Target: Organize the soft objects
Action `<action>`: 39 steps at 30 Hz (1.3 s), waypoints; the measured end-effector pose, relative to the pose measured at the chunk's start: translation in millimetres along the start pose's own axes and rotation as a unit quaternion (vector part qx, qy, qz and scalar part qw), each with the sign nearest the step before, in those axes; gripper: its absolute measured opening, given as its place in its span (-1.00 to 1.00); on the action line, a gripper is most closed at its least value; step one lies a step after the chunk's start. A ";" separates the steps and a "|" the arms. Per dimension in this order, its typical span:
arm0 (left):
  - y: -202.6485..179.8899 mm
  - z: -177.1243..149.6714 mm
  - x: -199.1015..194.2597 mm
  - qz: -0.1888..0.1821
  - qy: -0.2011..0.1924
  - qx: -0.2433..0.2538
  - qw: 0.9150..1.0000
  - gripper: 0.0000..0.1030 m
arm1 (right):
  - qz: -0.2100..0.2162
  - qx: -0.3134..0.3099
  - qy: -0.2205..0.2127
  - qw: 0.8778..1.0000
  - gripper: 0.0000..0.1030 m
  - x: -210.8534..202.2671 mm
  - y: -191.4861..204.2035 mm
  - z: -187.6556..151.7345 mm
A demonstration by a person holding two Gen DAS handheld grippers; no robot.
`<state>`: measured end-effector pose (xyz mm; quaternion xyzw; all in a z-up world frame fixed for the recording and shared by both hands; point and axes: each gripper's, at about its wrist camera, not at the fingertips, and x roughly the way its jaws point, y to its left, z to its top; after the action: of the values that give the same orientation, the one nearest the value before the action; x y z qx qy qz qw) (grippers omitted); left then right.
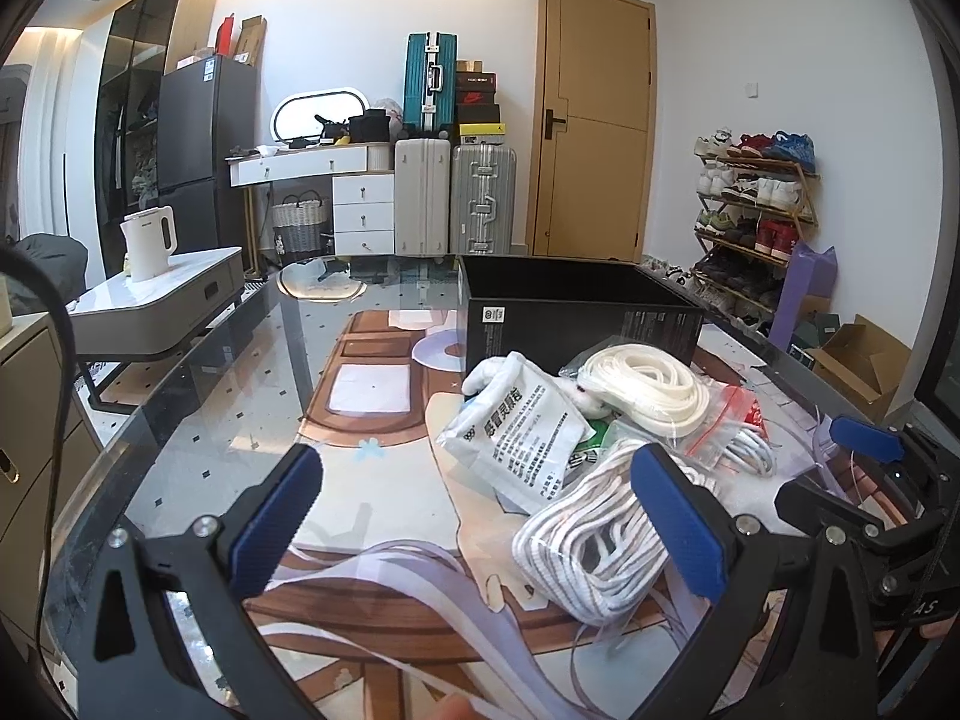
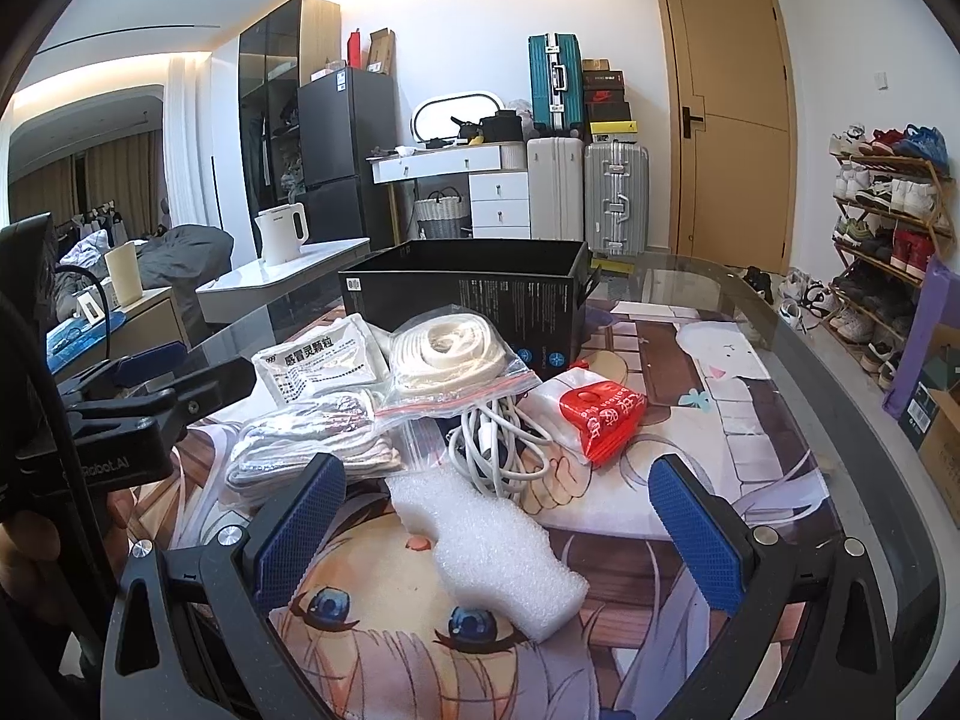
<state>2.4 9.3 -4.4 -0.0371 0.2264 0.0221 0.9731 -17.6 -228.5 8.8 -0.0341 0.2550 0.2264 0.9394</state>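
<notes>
A pile of soft items lies on the printed mat in front of an open black box (image 1: 576,312) (image 2: 474,294). It holds a white sachet pack (image 1: 516,438) (image 2: 318,366), a bagged coil of flat white strap (image 1: 642,387) (image 2: 444,354), a white cord bundle (image 1: 594,546) (image 2: 312,438), a white cable (image 2: 504,444), a red packet (image 2: 606,420) and a white foam strip (image 2: 492,552). My left gripper (image 1: 474,516) is open, its right pad against the cord bundle. My right gripper (image 2: 504,522) is open, straddling the foam strip above it.
The glass table (image 1: 198,420) carries a printed mat (image 2: 690,396). A side table with a white kettle (image 1: 150,243) stands to the left. Suitcases (image 1: 456,204), a dresser, a door and a shoe rack (image 2: 888,210) line the far wall. Cardboard boxes sit on the floor at right.
</notes>
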 end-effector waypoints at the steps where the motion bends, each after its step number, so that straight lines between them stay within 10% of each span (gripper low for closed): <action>1: -0.1 0.1 0.1 -0.001 -0.001 0.001 1.000 1.00 | 0.000 0.000 0.000 1.000 0.99 0.3 -0.1 0.0; 39: -28.4 -12.0 22.3 -0.092 0.077 0.045 0.992 0.98 | 0.012 0.022 0.086 0.996 0.73 28.6 -17.3 -11.4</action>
<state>18.8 -19.3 -23.3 -0.0157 0.2968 -0.0804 0.9514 6.7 -234.4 -16.1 -0.0295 0.3402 0.2286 0.9117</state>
